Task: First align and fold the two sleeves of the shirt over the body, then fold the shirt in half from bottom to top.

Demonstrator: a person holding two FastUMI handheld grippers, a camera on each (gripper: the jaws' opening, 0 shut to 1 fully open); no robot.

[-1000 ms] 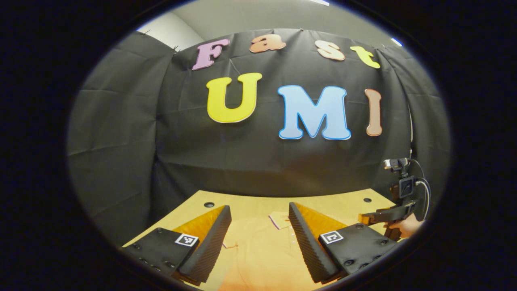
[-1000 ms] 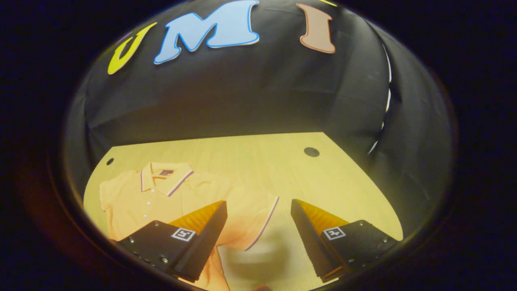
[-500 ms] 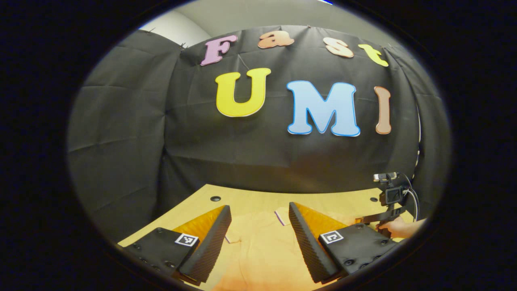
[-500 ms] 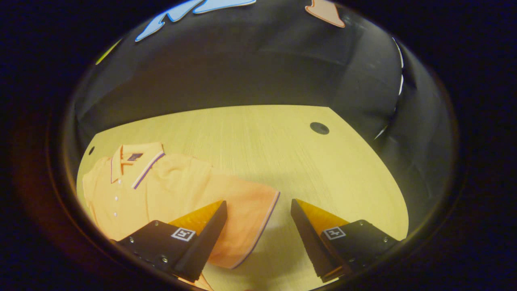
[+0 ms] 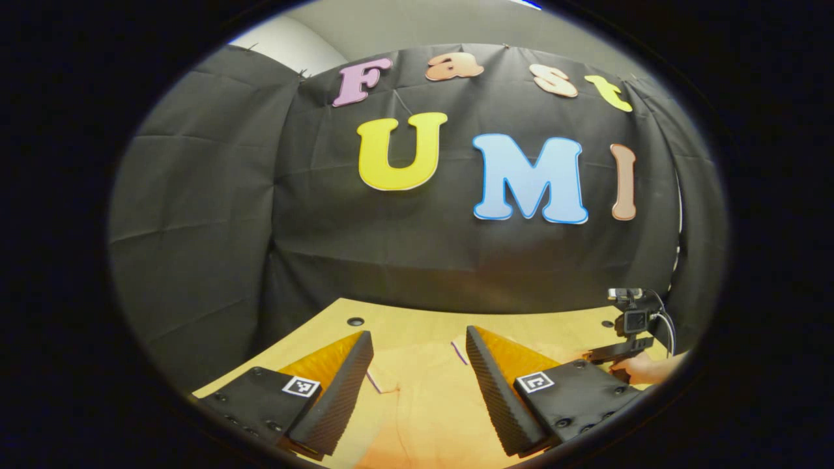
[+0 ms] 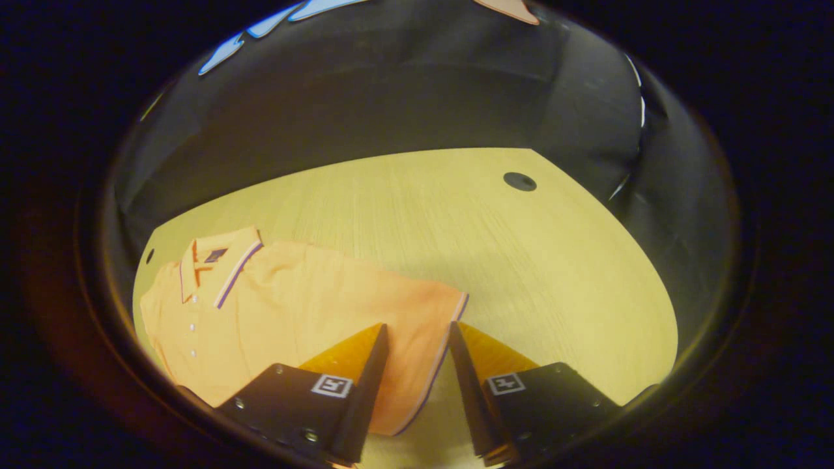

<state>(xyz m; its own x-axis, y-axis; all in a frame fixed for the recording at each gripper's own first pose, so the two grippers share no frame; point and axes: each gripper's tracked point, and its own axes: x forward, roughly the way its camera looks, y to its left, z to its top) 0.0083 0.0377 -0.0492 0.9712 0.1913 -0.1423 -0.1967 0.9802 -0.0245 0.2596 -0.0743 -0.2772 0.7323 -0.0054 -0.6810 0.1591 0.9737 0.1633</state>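
Observation:
An orange polo shirt lies flat on the wooden table, its striped collar toward the far left. The shirt's short sleeve, edged with a striped hem, spreads out to the side. My right gripper hovers low over that hem, jaws narrowed but still apart, with the hem showing in the gap. My left gripper is open above the shirt, with nothing between its fingers. In the left gripper view, the right gripper and the hand holding it appear at the far right.
A round cable hole sits near the table's far right corner and another hole near the far left. The black cloth wall closes the booth behind the table. Bare wood stretches right of the sleeve.
My right gripper's jaws have closed in from wide open to a narrow gap and dropped toward the sleeve hem. The left gripper drifted slightly and stayed open.

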